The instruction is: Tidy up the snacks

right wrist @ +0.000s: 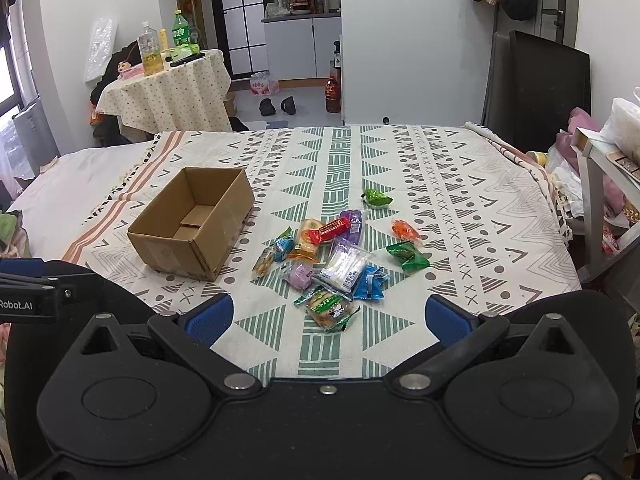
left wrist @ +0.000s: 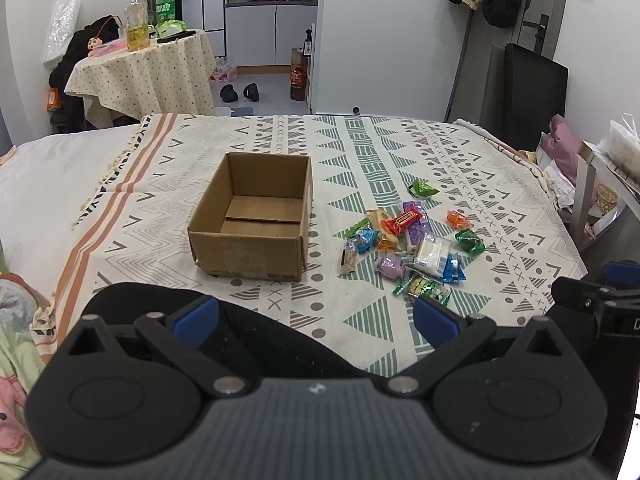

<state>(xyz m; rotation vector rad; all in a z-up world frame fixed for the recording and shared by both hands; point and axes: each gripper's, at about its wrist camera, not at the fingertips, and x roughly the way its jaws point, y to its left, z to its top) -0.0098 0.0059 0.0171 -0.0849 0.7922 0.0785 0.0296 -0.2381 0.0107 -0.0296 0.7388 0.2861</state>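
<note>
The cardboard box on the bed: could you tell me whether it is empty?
Empty: the cardboard box shows only its bare floor, and the snacks lie beside it.

Counts, approx where pile overlaps:

- Open brown cardboard box (right wrist: 192, 224): 1, ahead-left of right tool; nothing inside.
- Wrapped snack packets in loose pile (right wrist: 332, 256), ahead of right tool: abt 13 total.
 - solid green foil packets: 2, one at far edge (right wrist: 376, 198), one to right side (right wrist: 408, 256).
 - orange packet (right wrist: 406, 230): 1, far right.
 - red bar (right wrist: 334, 229): 1, on top of pile.
 - purple wrappers: 2, big (right wrist: 352, 222) + small lilac (right wrist: 302, 274).
 - blue packets: 2, (right wrist: 370, 282) and (right wrist: 282, 246).
 - clear/white pack (right wrist: 344, 266): 1, centre.
 - green-white biscuit pack (right wrist: 328, 306): 1, nearest tool.
 - rest (abt 3): part-hidden, colours mixed.
- Two-finger tools w/ blue pads: 2, left (left wrist: 316, 316), right (right wrist: 328, 316).
</note>
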